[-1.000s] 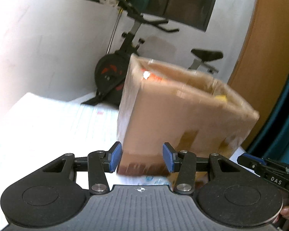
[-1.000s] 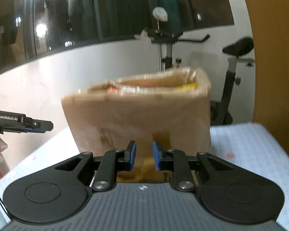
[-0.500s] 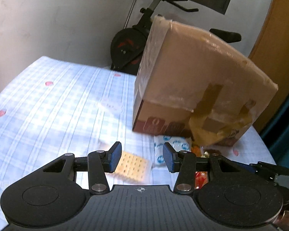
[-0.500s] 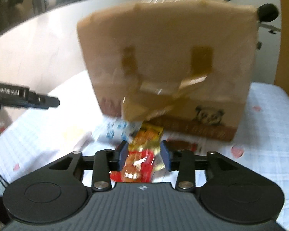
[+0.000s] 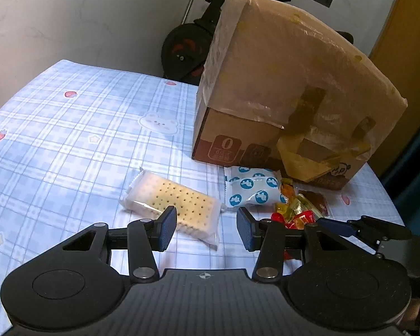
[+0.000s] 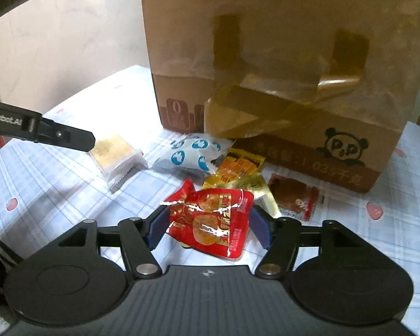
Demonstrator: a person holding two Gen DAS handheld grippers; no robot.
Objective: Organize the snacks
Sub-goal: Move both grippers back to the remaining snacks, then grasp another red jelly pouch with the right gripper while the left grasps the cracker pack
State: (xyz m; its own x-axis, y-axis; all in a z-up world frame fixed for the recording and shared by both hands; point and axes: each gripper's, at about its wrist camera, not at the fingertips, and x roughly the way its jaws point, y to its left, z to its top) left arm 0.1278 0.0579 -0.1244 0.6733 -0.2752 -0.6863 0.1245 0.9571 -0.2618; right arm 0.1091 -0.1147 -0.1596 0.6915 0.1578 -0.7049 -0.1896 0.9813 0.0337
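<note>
- cardboard box (image 6: 280, 56): matt brown card, upper part wrapped in cloudy plastic film, glossy brown tape
- tablecloth (image 5: 69, 145): soft-looking checked cloth, matt
- cracker pack (image 5: 173, 204): clear shiny wrapper
- red snack packet (image 6: 212, 221): super glossy foil, crinkly
- blue-dotted white pouch (image 6: 190, 154): smooth plastic
- right gripper (image 6: 210, 224): matt black plastic, metal screws, ribbed blue pads

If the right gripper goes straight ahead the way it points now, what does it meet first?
Most likely the red snack packet, which lies between the opening jaws of the right gripper. Whether the pads touch it is unclear. Beyond it lie a gold packet and the cardboard box.
</note>
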